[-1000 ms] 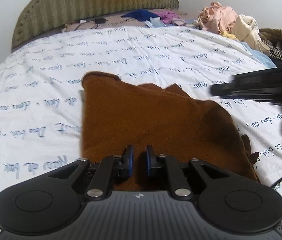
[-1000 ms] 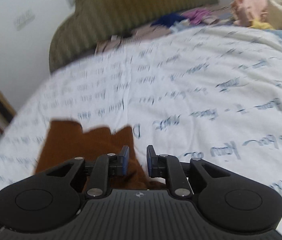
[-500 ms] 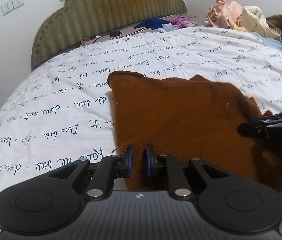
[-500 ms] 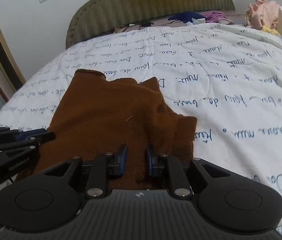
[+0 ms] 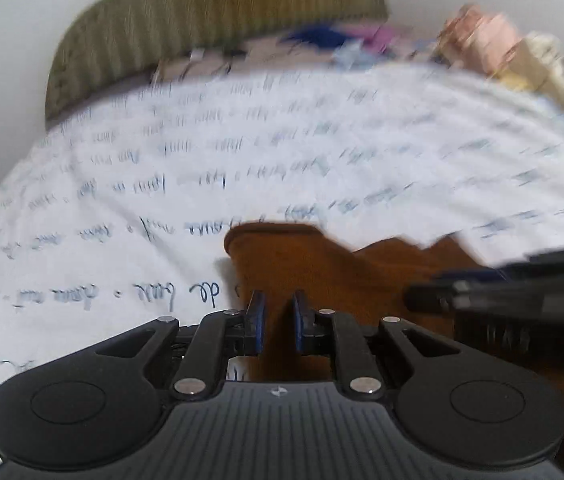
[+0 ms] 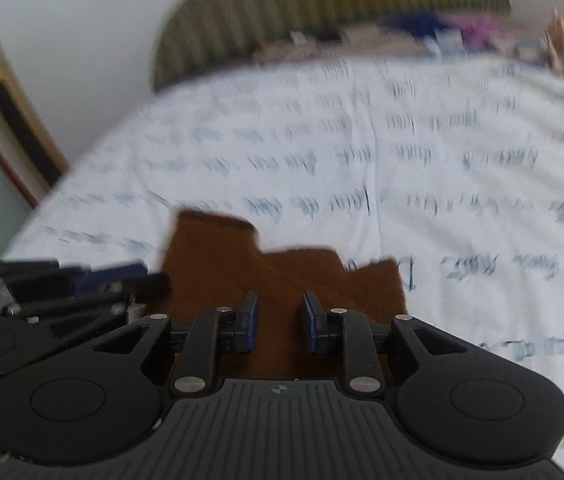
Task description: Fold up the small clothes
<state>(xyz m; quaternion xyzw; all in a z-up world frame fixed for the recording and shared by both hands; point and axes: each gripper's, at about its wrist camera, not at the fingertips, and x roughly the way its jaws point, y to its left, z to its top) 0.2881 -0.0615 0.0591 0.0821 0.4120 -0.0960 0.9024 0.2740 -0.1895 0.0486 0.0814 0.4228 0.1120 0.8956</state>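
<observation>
Left gripper (image 5: 278, 306): blue pads narrowly apart over the near edge of the brown knit garment (image 5: 322, 268); a pinch on the cloth cannot be told.
Right gripper (image 6: 280, 308): jaws opening, brown cloth showing between them.
Garment: lies on the white bedsheet with blue script (image 5: 242, 152), between both grippers.
Far end: olive ribbed headboard (image 5: 210, 20), heap of pink and cream clothes (image 5: 494, 44).

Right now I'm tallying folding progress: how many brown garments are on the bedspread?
1. The brown garment lies on the bedspread beneath both grippers; more clothes sit piled far right.
</observation>
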